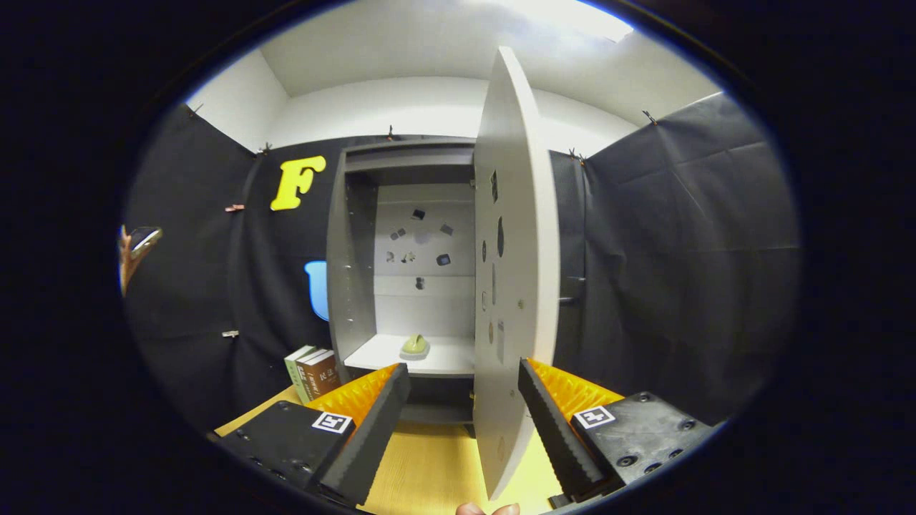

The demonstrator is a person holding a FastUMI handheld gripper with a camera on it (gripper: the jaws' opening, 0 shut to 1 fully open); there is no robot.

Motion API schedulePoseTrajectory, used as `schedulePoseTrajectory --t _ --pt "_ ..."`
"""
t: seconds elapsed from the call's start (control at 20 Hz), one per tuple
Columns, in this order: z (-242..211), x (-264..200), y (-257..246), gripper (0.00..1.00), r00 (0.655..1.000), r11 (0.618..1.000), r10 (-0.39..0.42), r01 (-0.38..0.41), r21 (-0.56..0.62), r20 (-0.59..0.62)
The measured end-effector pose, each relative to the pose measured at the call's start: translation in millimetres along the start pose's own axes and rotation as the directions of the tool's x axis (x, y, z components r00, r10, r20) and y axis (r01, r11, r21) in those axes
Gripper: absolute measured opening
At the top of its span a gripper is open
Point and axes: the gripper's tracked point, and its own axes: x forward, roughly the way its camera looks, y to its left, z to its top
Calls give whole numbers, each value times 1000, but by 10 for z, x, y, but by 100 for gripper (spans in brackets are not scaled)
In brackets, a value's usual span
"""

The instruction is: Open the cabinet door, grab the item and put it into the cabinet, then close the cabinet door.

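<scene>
In the gripper view, a tall grey cabinet (401,272) is seen at the centre of the frame, standing on a light wooden table top (429,465) against the black cloth wall. Its flat grey door (517,286) is swung wide open and is seen almost edge-on, running from the upper centre of the frame down to the lower centre. Small dark stickers are scattered over the door's inner face and over the cabinet's back panel.

The gripper (461,422) is held released, its two fingers spread wide apart at the bottom of the frame. The lower edge of the door lies between the fingers, nearer the right one; whether that finger touches the door cannot be told.

The item, a small pale green rounded object (415,346), rests on the white lower shelf (444,356) inside the cabinet, beyond the fingers, just left of the door.

A few upright books (313,372) with green and brown spines stand on the table at the lower left, just beside the cabinet's left wall. A fingertip of the person's hand (488,509) is seen at the very bottom centre.
</scene>
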Motion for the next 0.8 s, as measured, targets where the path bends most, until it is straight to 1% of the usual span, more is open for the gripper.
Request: schedulePoseTrajectory --t 0.1,0.2,0.25,0.4,0.5,0.55,0.65,0.8 --pt "32 -110 -308 98 999 999 -37 37 -5 6" --pt "65 -167 -687 98 994 994 -110 110 -20 22" --pt "53 -183 -919 98 986 986 -164 164 -24 21" --pt "-70 -127 -1440 98 956 956 -291 292 20 -21" --pt "-242 4 -1666 98 938 939 -345 344 -14 -47" --pt "-312 110 -1718 98 931 933 -360 359 -24 -65" --pt "-360 293 -1712 98 926 930 -367 368 -6 -93" --pt "-394 429 -1881 98 927 933 -350 358 40 -134"
